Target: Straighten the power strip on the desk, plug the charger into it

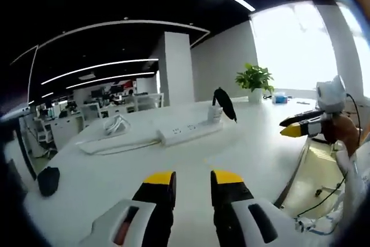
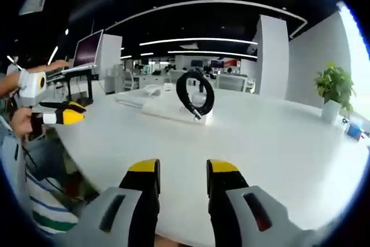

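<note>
White plastic marks the power strip (image 1: 188,132), lying aslant at mid-frame of the left gripper view on the table (image 1: 248,154), its cable trailing toward the left. Black charger (image 1: 224,103) with its looped cord stands just beside the strip's right end, apparently already seated there, though I cannot tell for sure. At the bottom of the frame the left tool (image 1: 192,179) hovers, jaws apart and empty, well short of the strip. At the right edge the right tool (image 1: 291,127) is also held off.

In the right gripper view, the charger (image 2: 195,95) sits at centre, the power strip (image 2: 173,110) beneath it. The right tool (image 2: 182,169) is parted, empty.
</note>
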{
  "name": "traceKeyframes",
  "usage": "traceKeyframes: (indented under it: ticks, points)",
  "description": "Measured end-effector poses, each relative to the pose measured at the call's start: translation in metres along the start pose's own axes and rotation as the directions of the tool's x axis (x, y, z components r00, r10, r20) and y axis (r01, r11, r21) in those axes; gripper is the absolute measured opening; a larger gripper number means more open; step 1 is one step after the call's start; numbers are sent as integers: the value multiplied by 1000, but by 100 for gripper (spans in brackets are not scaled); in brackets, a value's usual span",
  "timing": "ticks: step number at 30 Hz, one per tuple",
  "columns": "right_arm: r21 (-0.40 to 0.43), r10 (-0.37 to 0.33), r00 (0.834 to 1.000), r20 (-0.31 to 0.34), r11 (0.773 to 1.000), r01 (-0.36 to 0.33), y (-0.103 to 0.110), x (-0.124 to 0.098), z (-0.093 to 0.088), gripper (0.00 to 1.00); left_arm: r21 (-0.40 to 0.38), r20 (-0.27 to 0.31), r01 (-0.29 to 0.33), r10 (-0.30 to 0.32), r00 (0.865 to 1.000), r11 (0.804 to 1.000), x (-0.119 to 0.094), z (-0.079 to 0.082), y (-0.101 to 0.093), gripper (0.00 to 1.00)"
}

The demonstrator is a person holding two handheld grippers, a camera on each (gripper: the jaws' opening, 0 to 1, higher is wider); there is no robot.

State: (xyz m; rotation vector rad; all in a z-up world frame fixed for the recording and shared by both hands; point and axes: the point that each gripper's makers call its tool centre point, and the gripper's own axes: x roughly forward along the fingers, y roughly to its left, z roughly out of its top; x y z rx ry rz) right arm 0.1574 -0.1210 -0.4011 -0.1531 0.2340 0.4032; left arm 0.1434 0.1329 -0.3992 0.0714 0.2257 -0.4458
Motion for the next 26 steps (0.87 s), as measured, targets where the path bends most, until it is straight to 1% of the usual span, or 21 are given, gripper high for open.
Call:
traceKeyframes:
  ticks: [5,9,10,11,12,15,19,22,26]
  points:
    - [9,-36,999,-7,999,36,-5,-5,-5,33,-24,-1,-26,26,1000,999,-14,-1,0,26]
    - [28,-45,999,-13,999,45,-6,-6,-8,35,-15,-13,-57,57,998,998,-19,-4,4,29]
    - [35,-45,999,-12,998,46,-5,-6,-9,35,-29,-17,-53,53,998,998,-21,-5,3,28]
    - [42,-45,999,-10,998,45,-4,-6,-10,35,-49,-14,-45,44,999,998,-21,-5,2,29]
    - [46,-44,999,-10,998,44,-3,-6,-11,35,-50,-14,-49,48,999,998,-21,-6,2,29]
    - [59,-31,999,-19,998,33,4,-5,-16,36,-36,-36,-77,76,996,996,-20,-13,7,30]
    - [58,-22,999,-33,998,24,7,-4,-19,37,-57,-62,-102,99,993,993,-20,-20,14,35]
    - [37,-33,998,-49,999,35,8,-4,-21,38,-66,-62,-104,100,993,992,-21,-19,15,35]
    - [30,-37,998,-51,999,39,7,-3,-21,38,-68,-57,-113,110,992,991,-22,-18,17,35]
